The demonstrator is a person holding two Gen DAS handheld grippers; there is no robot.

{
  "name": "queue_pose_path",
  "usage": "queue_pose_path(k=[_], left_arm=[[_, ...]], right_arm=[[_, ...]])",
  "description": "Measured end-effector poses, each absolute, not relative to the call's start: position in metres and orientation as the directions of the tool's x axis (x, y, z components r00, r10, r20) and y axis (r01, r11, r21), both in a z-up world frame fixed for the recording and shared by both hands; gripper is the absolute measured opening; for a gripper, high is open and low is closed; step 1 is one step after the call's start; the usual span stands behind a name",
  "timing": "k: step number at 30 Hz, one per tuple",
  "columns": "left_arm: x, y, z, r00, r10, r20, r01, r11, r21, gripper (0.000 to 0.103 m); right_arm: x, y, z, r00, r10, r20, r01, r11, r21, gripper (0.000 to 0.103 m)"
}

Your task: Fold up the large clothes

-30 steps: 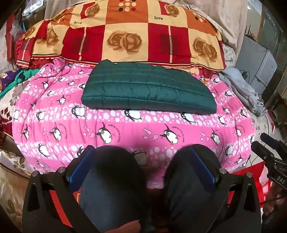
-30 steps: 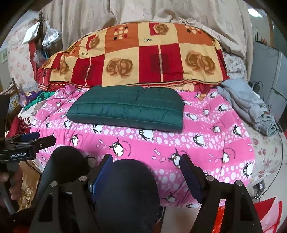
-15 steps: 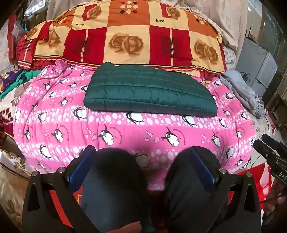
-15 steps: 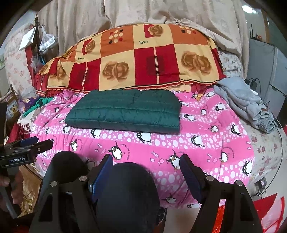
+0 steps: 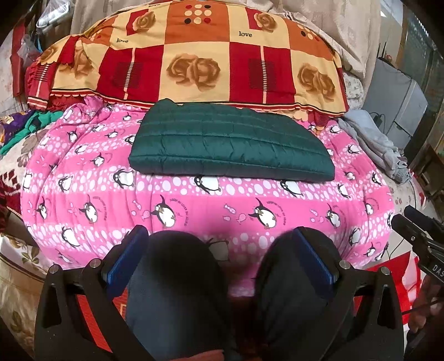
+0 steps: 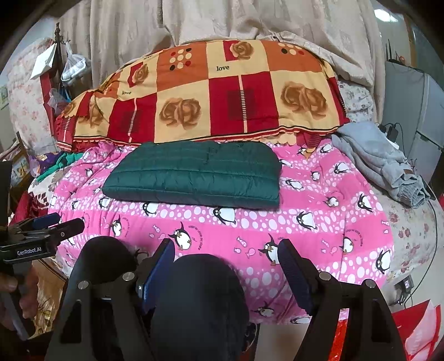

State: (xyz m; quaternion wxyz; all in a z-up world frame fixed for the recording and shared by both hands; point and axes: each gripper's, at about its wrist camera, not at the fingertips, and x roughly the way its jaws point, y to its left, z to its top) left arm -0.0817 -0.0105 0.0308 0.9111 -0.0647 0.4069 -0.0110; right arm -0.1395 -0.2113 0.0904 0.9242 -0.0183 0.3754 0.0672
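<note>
The left gripper (image 5: 222, 258) stands with its two blue-padded black jaws spread wide and nothing clamped between them; behind the gap are the person's two dark-trousered knees (image 5: 177, 277), near the bottom of the left wrist view. The right gripper (image 6: 226, 266) is likewise wide open and grips nothing, one dark knee showing between its jaws. Each tool shows at the edge of the other's view: the right one pokes in at the far right of the left wrist view, the left one, marked with white lettering, at the left edge of the right wrist view with a hand (image 6: 11, 288) on its handle.

Just beyond both grippers lies the pink fleece blanket printed with penguins and white dots (image 5: 249, 200), spread over the bed. On its far half, well apart from both grippers, rests the dark green quilted jacket (image 5: 230, 144), folded into a flat long rectangle with its long edge running left to right. Its far edge lies just beside the big red, orange and cream checked quilt with rose prints (image 5: 199, 61), which is piled up behind it.

To the right, at the blanket's edge, lies a crumpled grey garment (image 6: 380, 163). At the left edge some green and purple cloth (image 5: 30, 122) is bunched. Beige curtains (image 6: 222, 22) hang behind the bed.
</note>
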Motion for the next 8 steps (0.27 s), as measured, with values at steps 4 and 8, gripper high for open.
queue_pose_path(k=[4,8], left_arm=[[-0.0836,-0.0124,0.0304,0.677,-0.091,-0.731,-0.016,0.99,-0.138,0.103],[-0.0855,-0.0151,0.029,0.689,-0.047,-0.723,-0.025,0.996,-0.088,0.103]], right_arm=[[-0.1399,-0.211,0.0886,0.708,0.11,-0.698,-0.134,0.991,0.021,0.074],[-0.1401,-0.2101,0.0861,0.703,0.111,-0.702,-0.135,0.991,0.022,0.074]])
